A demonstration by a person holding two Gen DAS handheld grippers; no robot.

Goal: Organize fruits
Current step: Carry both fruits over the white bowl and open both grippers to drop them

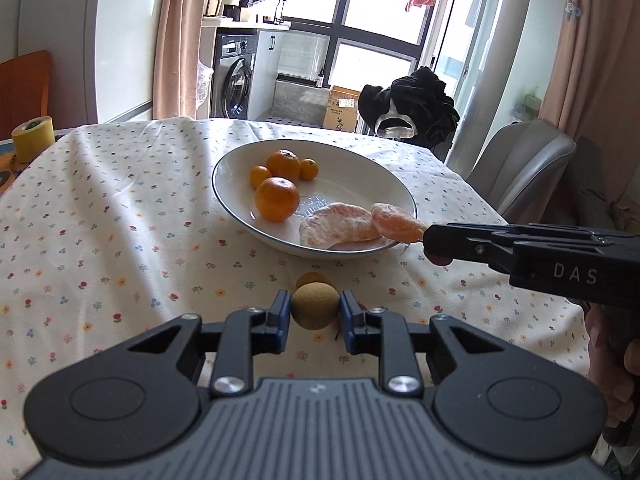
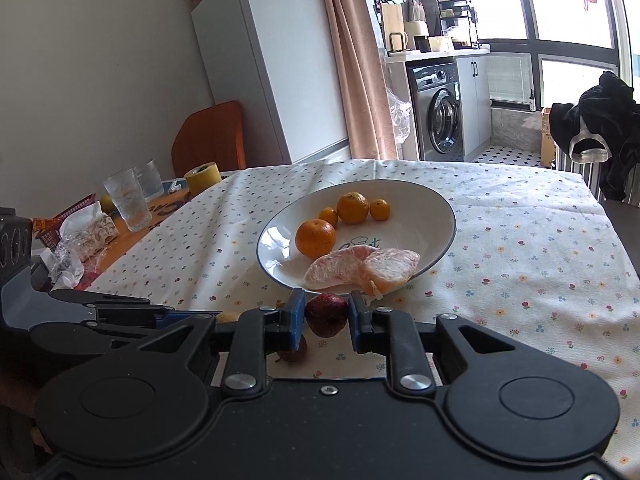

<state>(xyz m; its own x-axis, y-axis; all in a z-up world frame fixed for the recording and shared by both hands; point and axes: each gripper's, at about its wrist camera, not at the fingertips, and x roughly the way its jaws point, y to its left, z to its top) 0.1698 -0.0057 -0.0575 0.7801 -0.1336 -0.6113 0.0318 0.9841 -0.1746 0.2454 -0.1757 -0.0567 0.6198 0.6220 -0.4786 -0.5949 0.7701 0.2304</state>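
Note:
A white plate (image 1: 352,160) on the flowered tablecloth holds several oranges (image 1: 277,199) and two peeled citrus pieces (image 1: 340,225). In the left wrist view my left gripper (image 1: 315,312) is shut on a small tan round fruit (image 1: 314,305), just above the cloth in front of the plate. A second tan fruit (image 1: 310,279) lies on the cloth behind it. My right gripper (image 2: 327,318) is shut on a dark red fruit (image 2: 326,314) close to the plate's near rim (image 2: 440,200). Another dark red fruit (image 2: 294,352) lies on the cloth under it. The right gripper's body (image 1: 520,246) enters the left view from the right.
A yellow tape roll (image 2: 203,177), two glasses (image 2: 128,198) and crumpled wrappers (image 2: 88,236) sit at the table's left end. A grey chair (image 1: 520,164) stands at the right side, and a chair draped in black clothing (image 1: 416,104) behind the table.

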